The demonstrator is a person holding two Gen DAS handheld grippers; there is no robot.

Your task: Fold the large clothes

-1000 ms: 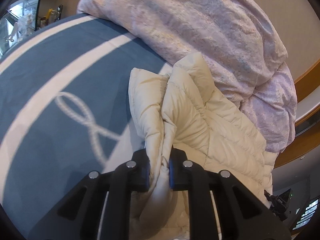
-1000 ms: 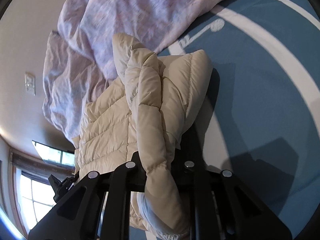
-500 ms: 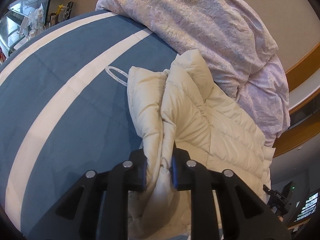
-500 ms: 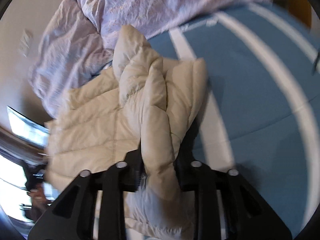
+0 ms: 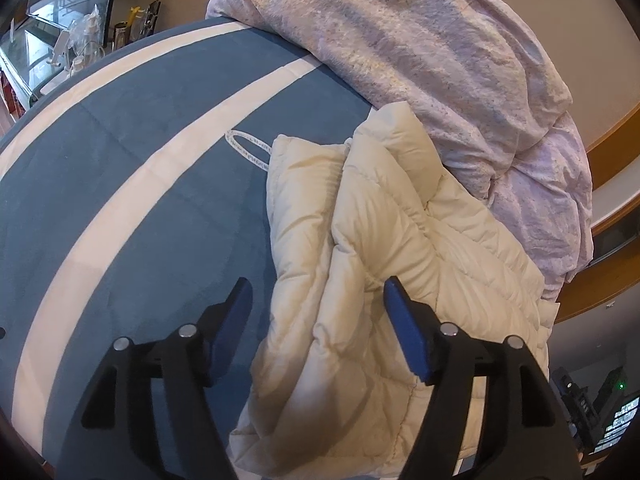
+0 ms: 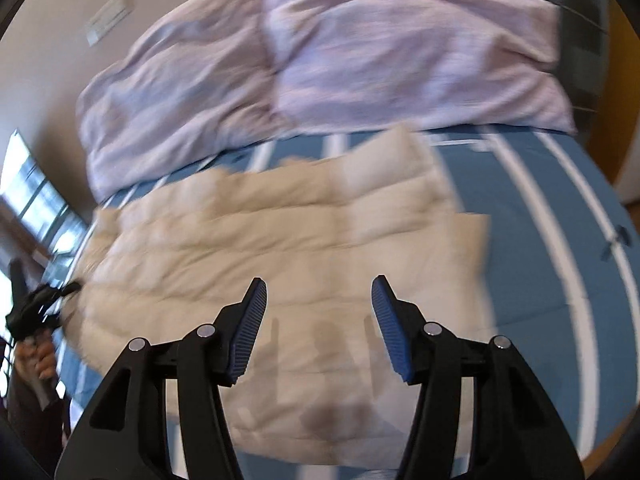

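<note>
Jacket (image 5: 384, 280) lies lengthwise under both claws, left claw (image 5: 318, 312) and right claw (image 6: 318, 308) just opened wide, neither pinching anything, left one nearer.

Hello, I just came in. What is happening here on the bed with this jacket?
A person with a gripper in each hand is folding a cream puffer jacket on a blue striped bedspread, beside a bunched lilac duvet. Both the left gripper and the right gripper have just been opening and now stand open. The jacket lies folded on the bed, free of the pads.
</note>
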